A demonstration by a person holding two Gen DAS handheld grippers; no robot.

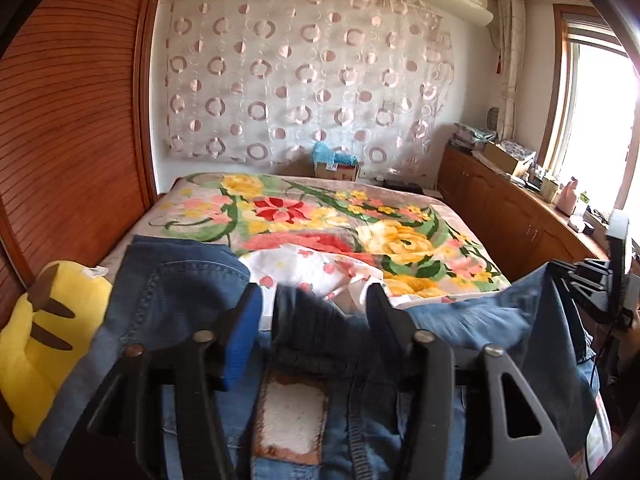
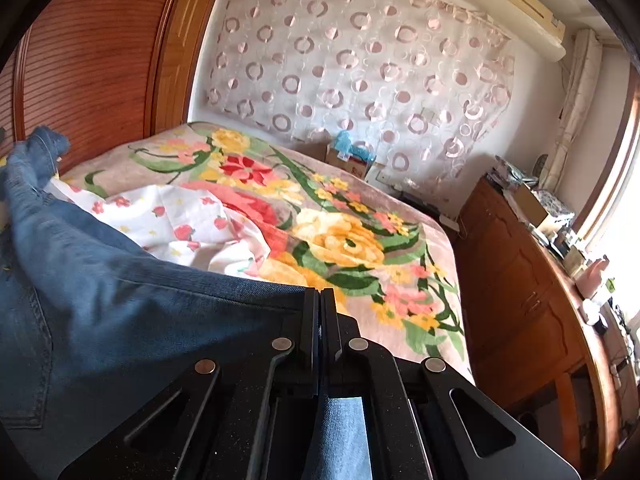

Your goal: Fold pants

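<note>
Blue denim pants hang across the front of the left wrist view, waistband and a white leather patch facing me. My left gripper is open, its jaws wide apart on either side of the bunched waistband. My right gripper is shut on the pants' edge, with denim pinched between its jaws. The right gripper also shows at the far right of the left wrist view, holding the cloth up. The pants are lifted above the bed.
A bed with a floral blanket lies ahead, with a white flowered sheet on it. A yellow plush toy sits at left. A wooden wardrobe stands at left, and a low wooden cabinet with clutter at right.
</note>
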